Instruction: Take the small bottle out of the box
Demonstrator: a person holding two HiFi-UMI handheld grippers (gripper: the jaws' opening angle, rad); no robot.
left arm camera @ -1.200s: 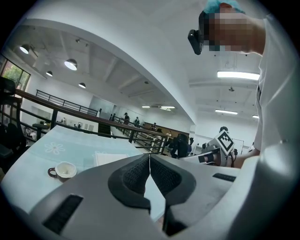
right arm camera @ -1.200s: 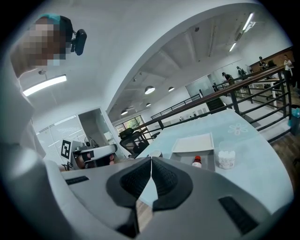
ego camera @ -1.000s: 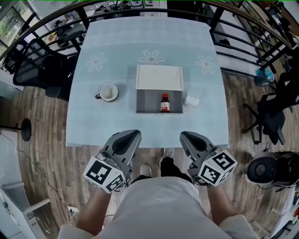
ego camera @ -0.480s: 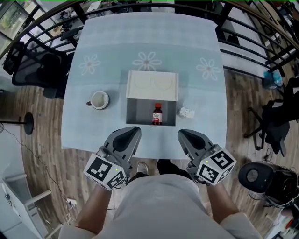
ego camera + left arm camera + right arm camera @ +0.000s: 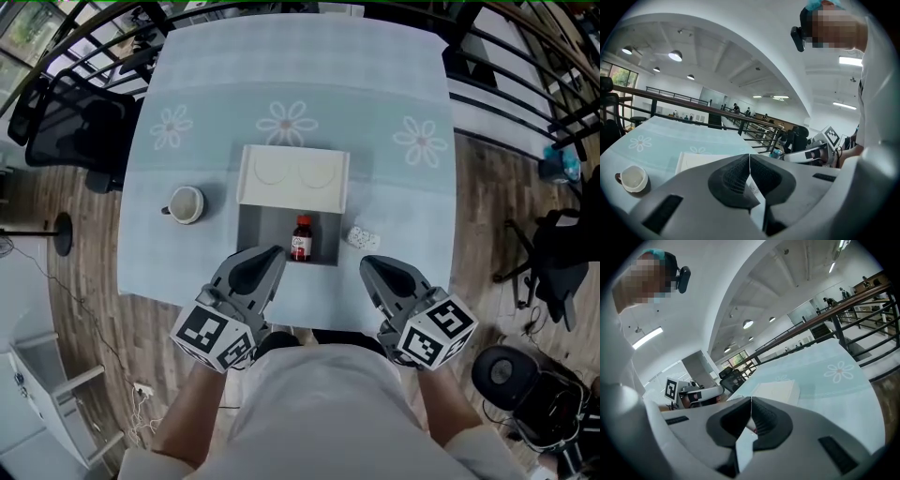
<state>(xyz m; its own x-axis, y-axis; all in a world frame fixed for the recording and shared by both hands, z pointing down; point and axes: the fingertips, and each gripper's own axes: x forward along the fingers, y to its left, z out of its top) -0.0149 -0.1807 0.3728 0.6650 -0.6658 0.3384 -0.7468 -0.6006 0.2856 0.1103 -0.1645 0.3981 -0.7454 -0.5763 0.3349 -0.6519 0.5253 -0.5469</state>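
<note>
two grey plastic grippers, each with a marker cube at the back, hang low over the near edge of the table, which wears a pale blue cloth printed with flowers. the left gripper has its ribbed dark pads pressed together on nothing, and the right gripper is closed and empty the same way. right at the left gripper's tip sits the box, square and grey inside, its flat white lid on the far side. the small bottle stands upright in it, dark with a red cap, ahead of and between the two tips. a round white cup sits off to the left gripper's left. a crumpled white scrap lies just ahead of the right gripper. a second ago the box lay well ahead of both tips; they've closed up to it.
</note>
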